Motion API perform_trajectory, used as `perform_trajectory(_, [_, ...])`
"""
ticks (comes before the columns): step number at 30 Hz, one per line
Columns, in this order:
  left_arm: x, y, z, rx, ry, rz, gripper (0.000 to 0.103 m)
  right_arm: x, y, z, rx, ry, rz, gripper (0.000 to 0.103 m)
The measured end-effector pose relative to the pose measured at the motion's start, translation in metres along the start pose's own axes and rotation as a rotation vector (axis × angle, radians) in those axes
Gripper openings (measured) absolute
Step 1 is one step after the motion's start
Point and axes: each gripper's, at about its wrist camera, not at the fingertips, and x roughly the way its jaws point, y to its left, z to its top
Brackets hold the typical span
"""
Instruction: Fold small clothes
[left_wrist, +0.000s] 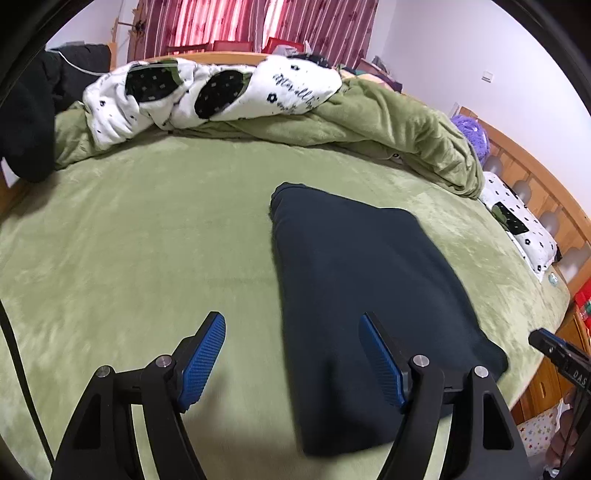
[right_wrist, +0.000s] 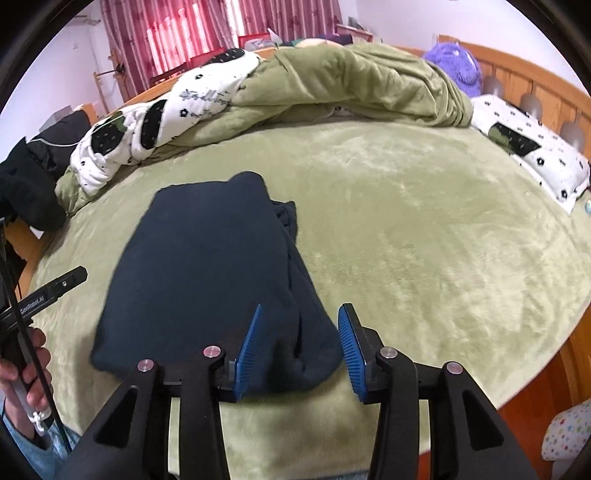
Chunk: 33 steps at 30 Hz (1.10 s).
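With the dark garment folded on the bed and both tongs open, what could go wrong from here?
1. The right tongs are open around the near corner of the dark garment; lifting may snag it and undo the fold.
2. An uneven layer shows at the far right edge; it may slip out.
3. The left tongs could brush the edge.

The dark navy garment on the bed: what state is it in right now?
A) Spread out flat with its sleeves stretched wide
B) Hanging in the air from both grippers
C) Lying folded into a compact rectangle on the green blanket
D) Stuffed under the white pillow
C: the dark navy garment lies as a folded rectangle on the green blanket, with neither gripper's pads pressing on it.
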Motion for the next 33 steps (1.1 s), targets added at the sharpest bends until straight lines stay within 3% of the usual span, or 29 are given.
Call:
perform_trajectory(4, [-0.042, -0.013, -0.015, 0.028, -0.022, 0.033, 0.074, -0.033, 0.004, -0.006, 0.005, -0.027, -0.003, 0.049])
perform_trajectory(9, [-0.083, -0.026, -0.036, 0.057, -0.029, 0.062, 0.083, -0.073, 0.008, -0.021, 0.006, -0.077, -0.020, 0.076])
perform_trajectory(12, [-0.104, -0.030, -0.047, 0.061, -0.041, 0.082, 0.086, -0.091, 0.013, -0.032, -0.023, -0.093, -0.034, 0.087])
perform_trajectory(21, [-0.148, -0.041, -0.059, 0.091, -0.089, 0.132, 0.087, -0.121, 0.019, -0.053, -0.056, -0.093, -0.043, 0.090])
perform_trajectory(33, [-0.160, -0.041, -0.070, 0.095, -0.089, 0.138, 0.087, -0.143, 0.019, -0.064, -0.051, -0.109, -0.038, 0.090])
